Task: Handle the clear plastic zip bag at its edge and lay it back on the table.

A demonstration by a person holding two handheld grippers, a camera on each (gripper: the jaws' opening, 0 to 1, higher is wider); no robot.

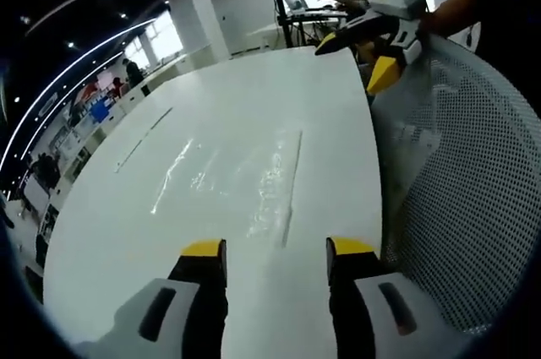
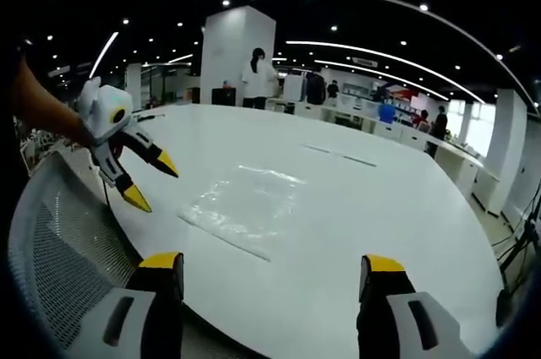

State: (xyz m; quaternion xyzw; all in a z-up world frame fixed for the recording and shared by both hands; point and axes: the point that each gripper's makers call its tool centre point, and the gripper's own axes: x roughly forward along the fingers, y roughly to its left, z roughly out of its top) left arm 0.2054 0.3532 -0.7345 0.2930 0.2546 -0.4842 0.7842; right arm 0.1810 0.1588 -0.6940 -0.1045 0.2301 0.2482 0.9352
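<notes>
Clear plastic zip bag lying flat on the white worktop, both grippers empty.

Left gripper view: the left gripper (image 1: pixel 277 251), jaws apart and holding nothing, sits just short of the clear plastic zip bag (image 1: pixel 228 180) on the white worktop (image 1: pixel 279 89); the right gripper (image 1: pixel 362 57) hovers beyond the bag, beside a white mesh chair back (image 1: pixel 473 182).
Right gripper view: the right gripper (image 2: pixel 275 268), jaws spread and empty, faces the bag (image 2: pixel 245 203); the left gripper (image 2: pixel 152 180), jaws parted, hangs left of the bag.
</notes>
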